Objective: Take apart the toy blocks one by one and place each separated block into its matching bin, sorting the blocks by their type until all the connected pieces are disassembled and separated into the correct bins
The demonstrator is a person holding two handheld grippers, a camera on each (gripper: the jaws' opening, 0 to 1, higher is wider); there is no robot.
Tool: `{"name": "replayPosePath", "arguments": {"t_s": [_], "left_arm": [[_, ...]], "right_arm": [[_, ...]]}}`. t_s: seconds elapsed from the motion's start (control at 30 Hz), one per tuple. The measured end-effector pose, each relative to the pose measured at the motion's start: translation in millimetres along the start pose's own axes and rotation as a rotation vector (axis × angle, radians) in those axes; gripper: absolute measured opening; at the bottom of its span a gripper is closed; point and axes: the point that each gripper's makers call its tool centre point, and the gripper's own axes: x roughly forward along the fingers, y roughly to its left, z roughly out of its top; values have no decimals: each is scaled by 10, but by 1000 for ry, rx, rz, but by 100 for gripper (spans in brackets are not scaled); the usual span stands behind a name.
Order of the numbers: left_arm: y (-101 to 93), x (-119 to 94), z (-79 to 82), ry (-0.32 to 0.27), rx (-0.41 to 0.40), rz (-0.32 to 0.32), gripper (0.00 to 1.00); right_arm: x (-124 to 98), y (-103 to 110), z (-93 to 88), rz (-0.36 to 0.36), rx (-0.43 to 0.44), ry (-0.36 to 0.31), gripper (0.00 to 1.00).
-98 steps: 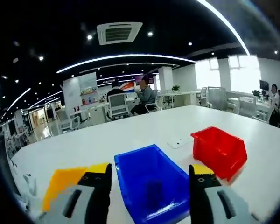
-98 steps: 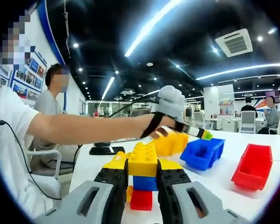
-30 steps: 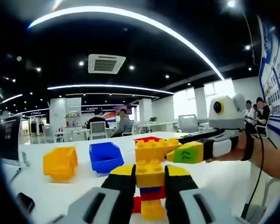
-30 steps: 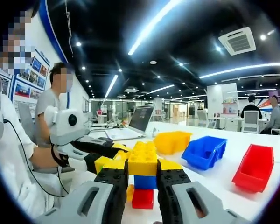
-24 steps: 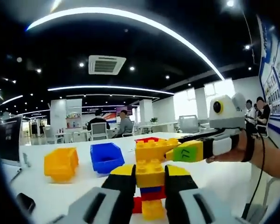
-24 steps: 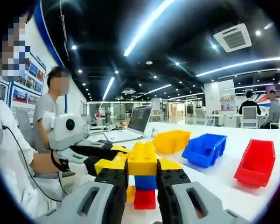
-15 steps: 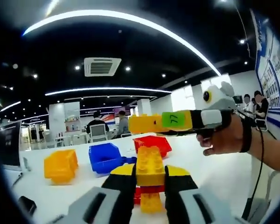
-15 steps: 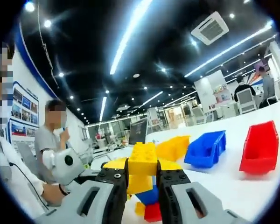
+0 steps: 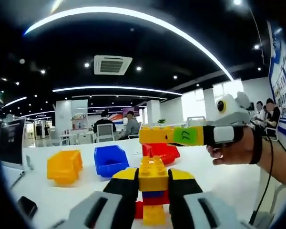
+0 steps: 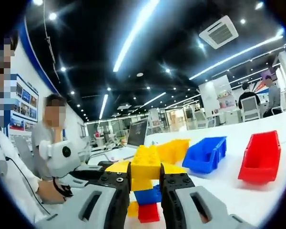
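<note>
My left gripper (image 9: 153, 177) is shut on a stack of toy blocks (image 9: 153, 193): yellow on top, blue and red under it, yellow at the bottom. Just above the stack, my right gripper (image 9: 169, 136) reaches in from the right, holding a single yellow block (image 9: 150, 135) level. In the right gripper view my right gripper (image 10: 145, 177) is shut on that yellow block (image 10: 145, 163). The stack (image 10: 147, 196) hangs just beyond it, apart from it, with the left gripper (image 10: 109, 169) at its left. Yellow (image 9: 64, 165), blue (image 9: 109, 160) and red (image 9: 160, 151) bins stand on the white table.
The bins also show in a row at right: yellow (image 10: 174, 149), blue (image 10: 204, 153), red (image 10: 260, 156). A laptop (image 10: 137, 132) stands open on the table (image 10: 214, 191) behind the blocks. People sit at far desks (image 9: 105, 125), and one person sits at left (image 10: 50, 129).
The top yellow block has come off the stack in my right gripper and now sits above it. The left gripper keeps hold of the rest of the stack.
</note>
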Motion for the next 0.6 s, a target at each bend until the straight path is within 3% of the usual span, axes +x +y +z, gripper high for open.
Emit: {"name": "replayPosePath", "arguments": {"t_s": [0.27, 0.43, 0.6], "left_arm": [[-27, -46, 100, -31, 11, -42, 36], [18, -166, 151, -44, -66, -119, 41], [135, -292, 158, -48, -84, -169, 41]], "right_arm": [[71, -68, 51, -4, -8, 25, 24], [116, -86, 106, 4, -57, 51, 24], [253, -187, 202, 19, -94, 97, 24]]}}
